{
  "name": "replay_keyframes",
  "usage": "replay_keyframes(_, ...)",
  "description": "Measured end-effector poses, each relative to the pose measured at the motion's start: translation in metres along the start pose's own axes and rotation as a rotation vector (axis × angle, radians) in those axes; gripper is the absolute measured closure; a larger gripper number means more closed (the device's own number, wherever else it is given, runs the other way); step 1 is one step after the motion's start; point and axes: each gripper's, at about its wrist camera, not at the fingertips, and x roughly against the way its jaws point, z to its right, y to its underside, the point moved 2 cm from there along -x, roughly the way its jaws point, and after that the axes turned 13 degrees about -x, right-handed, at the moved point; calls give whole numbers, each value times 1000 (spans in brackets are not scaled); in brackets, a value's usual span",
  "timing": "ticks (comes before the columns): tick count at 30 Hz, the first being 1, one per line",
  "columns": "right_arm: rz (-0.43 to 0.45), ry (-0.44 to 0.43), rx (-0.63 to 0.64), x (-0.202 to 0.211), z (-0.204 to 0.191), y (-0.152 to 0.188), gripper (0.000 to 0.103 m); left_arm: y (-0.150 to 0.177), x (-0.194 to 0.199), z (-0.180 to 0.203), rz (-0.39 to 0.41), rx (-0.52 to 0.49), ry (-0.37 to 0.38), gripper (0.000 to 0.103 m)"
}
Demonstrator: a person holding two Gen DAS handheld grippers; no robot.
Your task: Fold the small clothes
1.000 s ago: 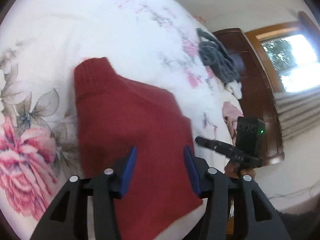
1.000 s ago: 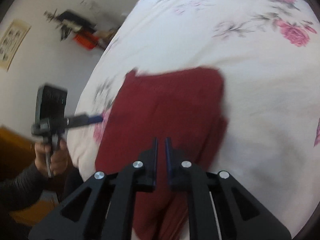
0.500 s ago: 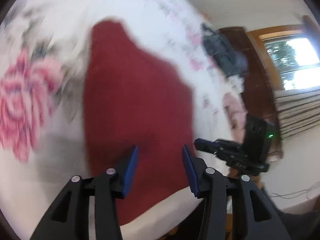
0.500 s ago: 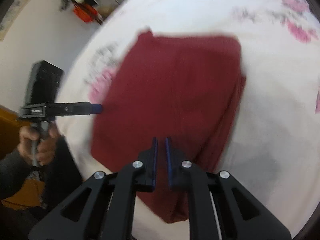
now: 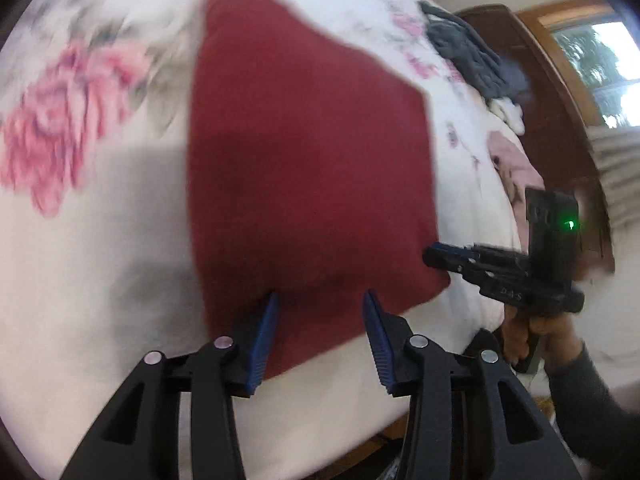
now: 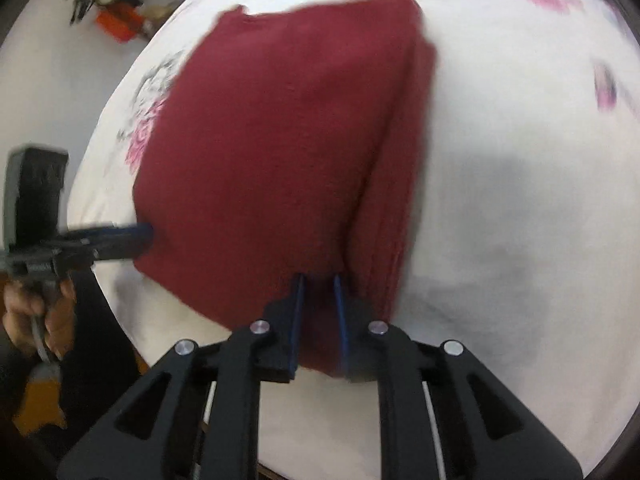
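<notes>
On the white floral bedspread (image 5: 100, 248) lay the dark red knit garment (image 5: 304, 152), folded into a rough rectangle, its near edge close to the edge of the bed. Frames were motion-blurred.

Left gripper (image 5: 320, 332): jaws wide apart, blue pads either side of the garment's near edge, cloth showing in the gap between them. No pad contact could be confirmed from the left wrist view. In the right wrist view the left gripper's tip sat at the garment's left edge, touching or just beside it; blur made it hard to tell which.

Right gripper (image 6: 318, 320): jaws slightly apart, with a strip of the garment's near edge between the pads. Whether the pads were actually pinching the cloth could not be told. A folded layer ran along the garment's right side in that view. The left wrist view showed the right gripper's tip at the garment's near right corner, with a hand (image 5: 536, 332) on the handle and a green LED lit on its body.

Far end of the bed: a grey clothes pile (image 5: 468, 56) and a pink item (image 5: 516, 160), well apart from the red garment. Dark wooden furniture (image 5: 532, 92) stood beyond the bed.
</notes>
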Motion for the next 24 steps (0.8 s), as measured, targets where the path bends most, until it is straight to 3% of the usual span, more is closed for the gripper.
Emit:
replay_keyframes(2,20,-3,-16,8,-3,3,90,2,3,-2,22,33,6,58)
replay_keyframes(5,66,-4,-11,32,-9,10,86,5,14,3,53,56,37,49)
replay_keyframes(7,103,-11,-26,48,-9,20,84,19,33,8,74,59,16,34)
replay_keyframes(9,132,-3,-45,62,-4,34,81,33,51,18,101,66,-18,25)
replay_keyframes(10,148,13,-55,70,-3,45,68,48,62,21,105,58,-54,15)
replay_keyframes(11,159,28,-63,74,-6,51,44,56,69,28,101,40,-104,11)
replay_keyframes(13,197,107,-75,82,-13,77,20,75,85,50,91,-32,-268,10)
replay_keyframes(14,212,159,-80,85,-19,93,15,82,92,58,100,-60,-309,10)
replay_keyframes(17,219,275,-107,83,-35,125,13,104,110,88,118,-145,-447,10)
replay_keyframes(20,278,356,-115,95,-55,149,8,121,137,108,150,-132,-611,10)
replay_keyframes(22,299,414,-91,109,-76,160,5,121,157,124,180,-111,-661,10)
replay_keyframes(24,321,407,-51,128,-95,166,5,120,174,140,203,-125,-691,10)
